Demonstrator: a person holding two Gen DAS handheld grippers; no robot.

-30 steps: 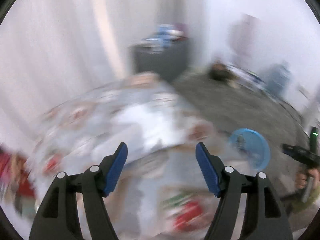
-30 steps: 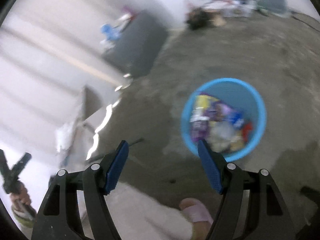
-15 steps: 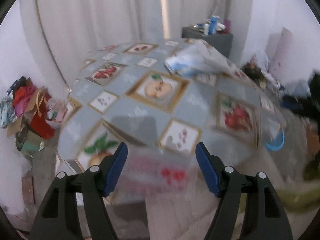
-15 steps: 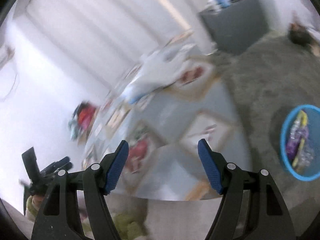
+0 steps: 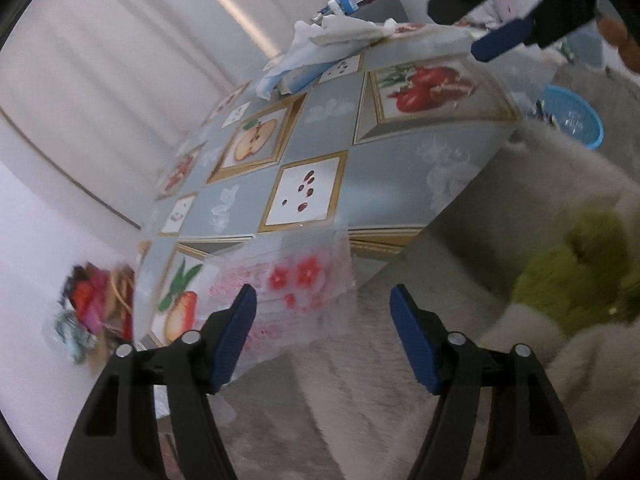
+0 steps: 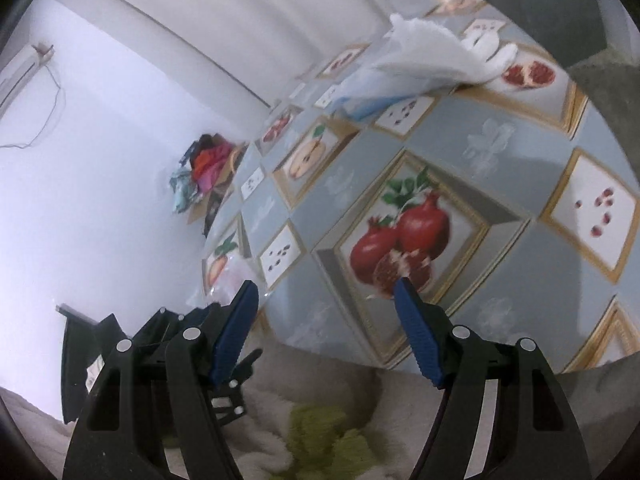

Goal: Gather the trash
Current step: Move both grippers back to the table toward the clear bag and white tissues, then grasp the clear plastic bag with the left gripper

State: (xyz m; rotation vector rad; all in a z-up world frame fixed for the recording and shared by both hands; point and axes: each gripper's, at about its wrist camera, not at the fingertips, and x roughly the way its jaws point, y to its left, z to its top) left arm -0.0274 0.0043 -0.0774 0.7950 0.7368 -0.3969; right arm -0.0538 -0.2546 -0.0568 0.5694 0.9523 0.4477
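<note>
A clear plastic wrapper with red flowers [image 5: 296, 280] lies on the near edge of the round table [image 5: 384, 168], which wears a fruit-pattern cloth. My left gripper [image 5: 320, 300] hovers right at it. Its jaws are closing, the left pad overlaps the wrapper and nothing is pinched. A crumpled white and blue bag [image 5: 332, 40] sits at the table's far side. My right gripper [image 6: 325, 292] stands open over the near rim, above a pomegranate picture, with nothing between its fingers. The wrapper [image 6: 230, 280] shows pale to its left, and the white bag [image 6: 424, 56] lies far ahead.
A blue basket [image 5: 572, 116] with trash in it stands on the grey floor right of the table. A grey cabinet [image 6: 540, 0] with bottles is behind. A pile of coloured clothes [image 6: 208, 164] lies by the wall. Pale fleece with a green patch [image 5: 580, 280] fills the near side.
Both views swung from the floor and basket round to the table. The left gripper dropped to the table's near edge by the wrapper. The right gripper came in over the near rim.
</note>
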